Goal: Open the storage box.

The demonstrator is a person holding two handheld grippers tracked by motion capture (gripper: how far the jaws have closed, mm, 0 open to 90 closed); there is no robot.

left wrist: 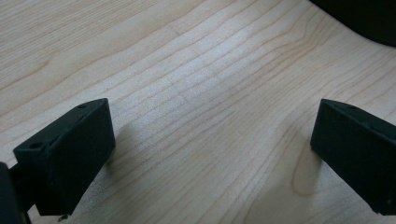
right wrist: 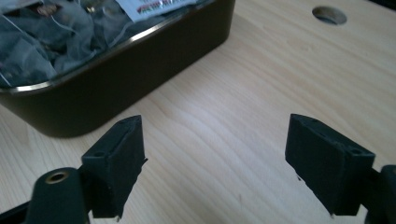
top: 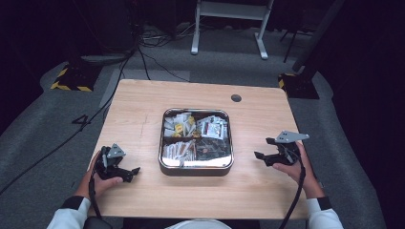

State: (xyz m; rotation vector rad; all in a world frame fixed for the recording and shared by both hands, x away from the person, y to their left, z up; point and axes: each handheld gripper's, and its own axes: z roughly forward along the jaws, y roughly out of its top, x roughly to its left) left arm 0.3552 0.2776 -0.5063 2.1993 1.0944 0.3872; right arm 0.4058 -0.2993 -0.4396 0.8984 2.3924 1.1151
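Note:
A square metal tin (top: 196, 168) sits in the middle of the wooden table (top: 138, 109), split into compartments that hold several tea bags and sachets (top: 212, 127). My left gripper (top: 132, 172) rests on the table left of the tin, held in a hand, jaws wide apart with bare wood between them (left wrist: 212, 140). My right gripper (top: 263, 148) is held just above the table right of the tin, open and empty (right wrist: 215, 154). In the right gripper view the tin's dark wall (right wrist: 130, 70) lies ahead on the left, with tea bags (right wrist: 42, 32) inside.
A round cable hole (top: 236, 98) is in the table near its far edge, also seen as a hole (right wrist: 329, 15) in the right gripper view. Cables (top: 95, 114) run over the grey floor at the left. A white stand (top: 229, 24) is beyond the table.

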